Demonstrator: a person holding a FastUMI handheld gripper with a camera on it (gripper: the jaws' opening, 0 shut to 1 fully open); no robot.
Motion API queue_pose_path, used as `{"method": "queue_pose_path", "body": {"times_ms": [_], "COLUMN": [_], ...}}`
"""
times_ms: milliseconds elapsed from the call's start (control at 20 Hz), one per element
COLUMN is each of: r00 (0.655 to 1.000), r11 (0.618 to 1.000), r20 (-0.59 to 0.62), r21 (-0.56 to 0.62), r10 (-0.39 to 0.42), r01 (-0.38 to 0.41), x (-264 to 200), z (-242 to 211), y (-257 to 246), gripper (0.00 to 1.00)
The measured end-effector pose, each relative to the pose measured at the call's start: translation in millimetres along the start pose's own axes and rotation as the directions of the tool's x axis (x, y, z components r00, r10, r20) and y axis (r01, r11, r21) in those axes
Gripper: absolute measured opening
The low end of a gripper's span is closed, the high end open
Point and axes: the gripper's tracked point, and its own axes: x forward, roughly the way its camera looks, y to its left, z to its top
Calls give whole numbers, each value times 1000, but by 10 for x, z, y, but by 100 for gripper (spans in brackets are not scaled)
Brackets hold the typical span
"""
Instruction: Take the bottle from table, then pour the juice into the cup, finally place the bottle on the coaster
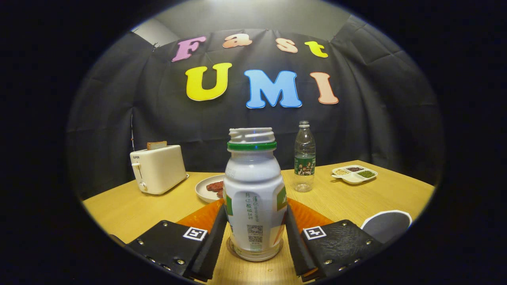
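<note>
Gripper view
Gripper (255, 233): its two fingers frame the lower part of the bottle, one on each side, and their inner faces lie right against the bottle's sides; they appear clamped on it.
Bottle: a white plastic juice bottle (254, 198) with a green ring under an open threaded neck and no cap; it stands upright between the fingers, printed label facing the camera.
Bottle base: its foot sits on the light wooden table (119, 209), with a faint round outline showing around it on the wood.
Coaster: an orange mat (204, 215) lies on the table just behind the bottle, showing on both sides of it beyond the fingers; whether the bottle touches it I cannot tell.
Cup: a grey round item with a white rim (386, 225) sits just beside the right finger, partly cut off; it may be the cup, but too little shows to be sure.
Plate: a white round plate (206, 189) with dark red pieces of food stands beyond the bottle, a little to its left.
Toaster: a cream two-slot toaster (158, 169) with a slice of bread sticking up stands far left on the table, near the black cloth wall.
Water bottle: a clear plastic water bottle (304, 158) with a green label stands upright beyond the juice bottle, to its right.
Divided dish: a white compartment dish (354, 174) holding pale, dark and green grains lies further right, well apart from the fingers.
</note>
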Motion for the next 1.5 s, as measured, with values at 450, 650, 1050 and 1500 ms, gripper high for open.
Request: {"method": "queue_pose_path", "body": {"times_ms": [450,650,1050,1500], "r00": [1000,1000,1000,999], "r11": [1000,999,999,997], "r20": [19,23,22,-34], "r21": [-18,-48,-44,-74], "r10": [-2,-5,6,-12], "r01": [3,6,-5,10], "x": [130,124,96,114], "z": [-5,-20,-25,-173], "y": [4,22,15,-34], "gripper": [73,74,74,92]}}
